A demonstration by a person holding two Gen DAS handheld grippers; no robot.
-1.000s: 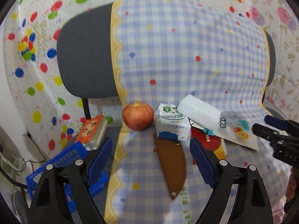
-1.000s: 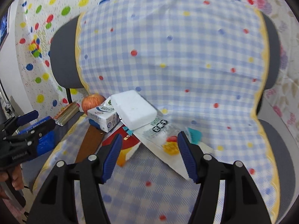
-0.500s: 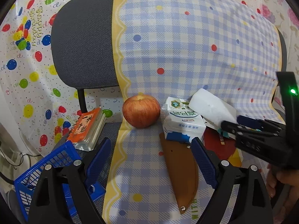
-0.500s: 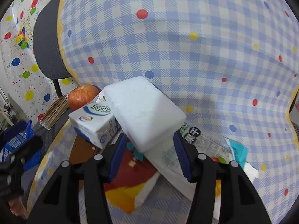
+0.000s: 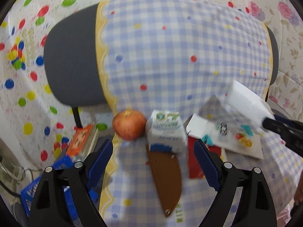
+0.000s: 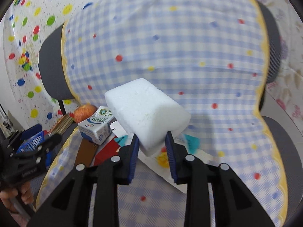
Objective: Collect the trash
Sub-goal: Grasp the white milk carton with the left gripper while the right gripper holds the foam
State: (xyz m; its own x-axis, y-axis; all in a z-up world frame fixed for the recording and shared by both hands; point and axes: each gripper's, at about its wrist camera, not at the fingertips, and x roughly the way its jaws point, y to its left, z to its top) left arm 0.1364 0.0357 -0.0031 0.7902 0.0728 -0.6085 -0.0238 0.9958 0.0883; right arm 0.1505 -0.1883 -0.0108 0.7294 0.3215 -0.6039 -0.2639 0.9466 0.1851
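The right gripper (image 6: 152,147) tilts downward over a chair seat; its jaws have just been closing, and its blue pads pinch the near end of a white foam block (image 6: 146,111), held raised above the checked cloth (image 6: 189,47). A hand (image 6: 11,198) grips the left gripper's handle at the lower left. The left gripper (image 5: 153,162) also tilts downward, its jaws spread wide with nothing between them. Just beyond lie a brown knife sheath (image 5: 166,177), a small milk carton (image 5: 166,132) with blurred, unreadable print, and a red apple (image 5: 129,124) touching it. A flat snack packet (image 5: 233,138) lies below the block; its writing is unreadable. A blue basket (image 5: 34,187) sits at the lower left.
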